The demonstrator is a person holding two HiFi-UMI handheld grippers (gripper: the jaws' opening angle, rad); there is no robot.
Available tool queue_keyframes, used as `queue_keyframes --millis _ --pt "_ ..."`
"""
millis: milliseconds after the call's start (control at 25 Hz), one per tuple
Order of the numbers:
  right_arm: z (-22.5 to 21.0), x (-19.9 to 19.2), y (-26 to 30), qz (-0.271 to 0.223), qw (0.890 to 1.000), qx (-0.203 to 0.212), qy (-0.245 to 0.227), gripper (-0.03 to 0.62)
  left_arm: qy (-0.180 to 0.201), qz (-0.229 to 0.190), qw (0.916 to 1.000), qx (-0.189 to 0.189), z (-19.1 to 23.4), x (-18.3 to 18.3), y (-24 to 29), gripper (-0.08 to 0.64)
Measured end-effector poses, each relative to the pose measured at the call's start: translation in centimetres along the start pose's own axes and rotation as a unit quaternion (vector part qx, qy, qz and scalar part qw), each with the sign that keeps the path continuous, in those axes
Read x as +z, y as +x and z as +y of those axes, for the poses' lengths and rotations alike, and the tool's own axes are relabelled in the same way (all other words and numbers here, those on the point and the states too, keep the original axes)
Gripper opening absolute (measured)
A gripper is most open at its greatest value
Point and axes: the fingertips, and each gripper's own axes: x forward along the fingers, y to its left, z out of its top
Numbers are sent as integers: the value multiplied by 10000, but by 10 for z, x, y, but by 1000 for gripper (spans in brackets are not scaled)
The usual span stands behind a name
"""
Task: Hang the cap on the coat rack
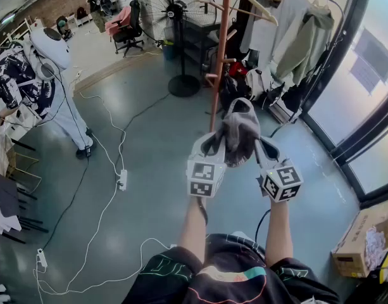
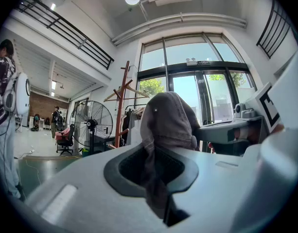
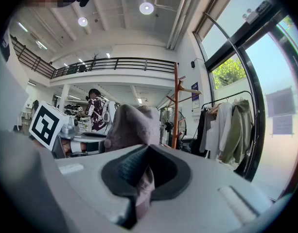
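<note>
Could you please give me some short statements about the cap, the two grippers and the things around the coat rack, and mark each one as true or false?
1. The left gripper and the right gripper are both shut on the cap. True.
2. The cap hangs on the coat rack. False: the two grippers hold it up, and it is not on the rack.
3. A standing fan stands beyond the coat rack. True.
4. The cap is bright red. False: it is grey.
5. In the head view, the hanging garments are to the left of the coat rack. False: they are to its right.
</note>
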Motion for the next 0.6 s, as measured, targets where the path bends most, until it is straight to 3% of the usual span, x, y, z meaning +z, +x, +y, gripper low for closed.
queue_keyframes --millis 600 --pt "-8 3 -22 -121 9997 -178 113 8 101 -134 9997 -173 -23 10 -7 49"
